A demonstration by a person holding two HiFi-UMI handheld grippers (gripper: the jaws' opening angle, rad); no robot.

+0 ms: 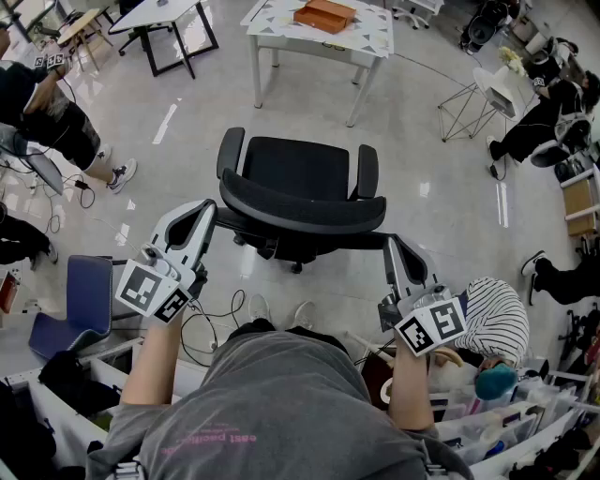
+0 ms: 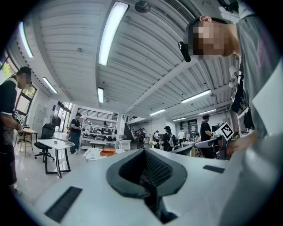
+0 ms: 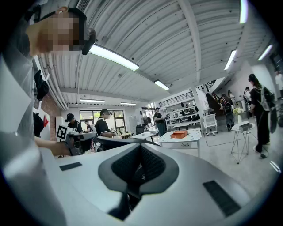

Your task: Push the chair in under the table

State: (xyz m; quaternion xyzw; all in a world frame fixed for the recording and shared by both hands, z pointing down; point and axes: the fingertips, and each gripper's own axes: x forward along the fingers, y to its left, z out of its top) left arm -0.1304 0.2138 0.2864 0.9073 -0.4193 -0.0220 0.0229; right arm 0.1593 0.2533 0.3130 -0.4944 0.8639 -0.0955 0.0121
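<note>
The black office chair with a mesh backrest and two armrests (image 1: 298, 178) stands on the shiny grey floor (image 1: 450, 202) in front of the white rectangular table (image 1: 281, 42). Its seat is turned to the table and its backrest to the person. The chair is not under the table: a strip of bare floor lies between the front edge of the seat and the near edge of the table. On the table top, about the middle of its width, lies a flat orange box (image 1: 323, 15). The person in a grey shirt (image 1: 272, 412) stands behind the chair and holds both tools level toward the backrest. The left gripper (image 1: 208, 212) is clenched; its dark pads meet and nothing is between them. Its tip is just beside the left end of the backrest. The right gripper (image 1: 392, 246) is clenched too and grasps nothing, and its tip is just beside the right end of the backrest. Whether the tips touch the chair I cannot tell. A blue chair (image 1: 89, 292) stands at the left, near the left gripper, and other people stand or sit at the edges of the room.
</note>
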